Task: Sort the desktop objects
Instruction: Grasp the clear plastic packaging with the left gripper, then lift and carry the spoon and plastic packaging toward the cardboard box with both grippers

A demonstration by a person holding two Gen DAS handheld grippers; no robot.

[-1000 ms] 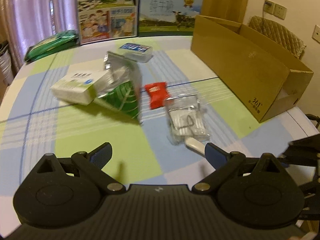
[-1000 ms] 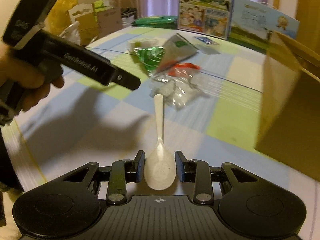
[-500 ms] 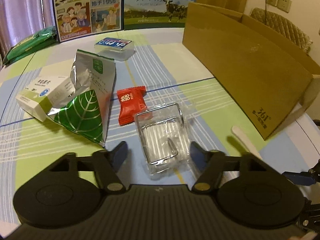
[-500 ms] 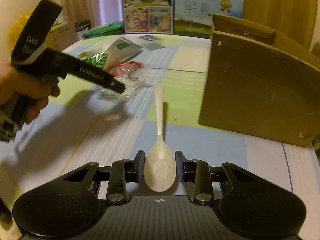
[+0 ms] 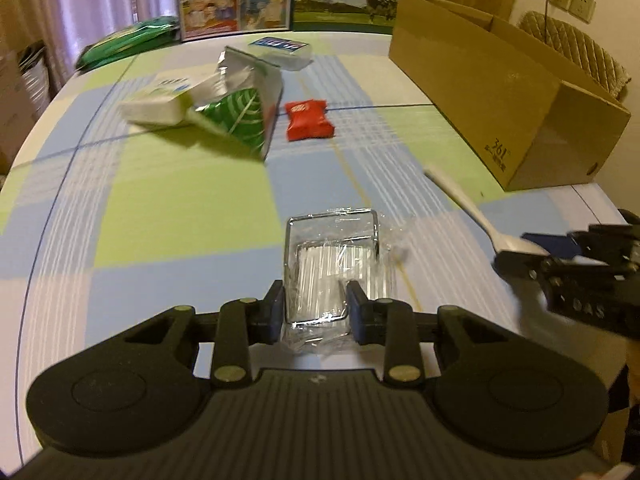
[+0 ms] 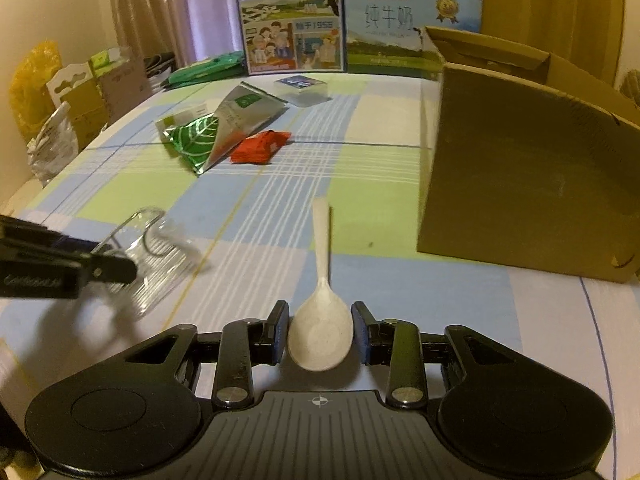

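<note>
Fingers of the left gripper (image 5: 315, 307) closed on a clear-wrapped wire rack (image 5: 334, 268); fingers of the right gripper (image 6: 320, 334) closed on the bowl of a white spoon (image 6: 321, 312), handle pointing forward. Step in hand: carrying both items, judged bound for the single open cardboard box (image 6: 528, 168). Next: raise each over its rim. On the table remain one red packet (image 5: 309, 119), one green foil bag (image 5: 240, 114), one white carton (image 5: 158, 102), one small plastic case (image 5: 286, 50).

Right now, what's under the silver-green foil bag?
The foil bag lies partly over a white box, whose left end shows. The box's right end and the tablecloth beneath the bag are covered.
</note>
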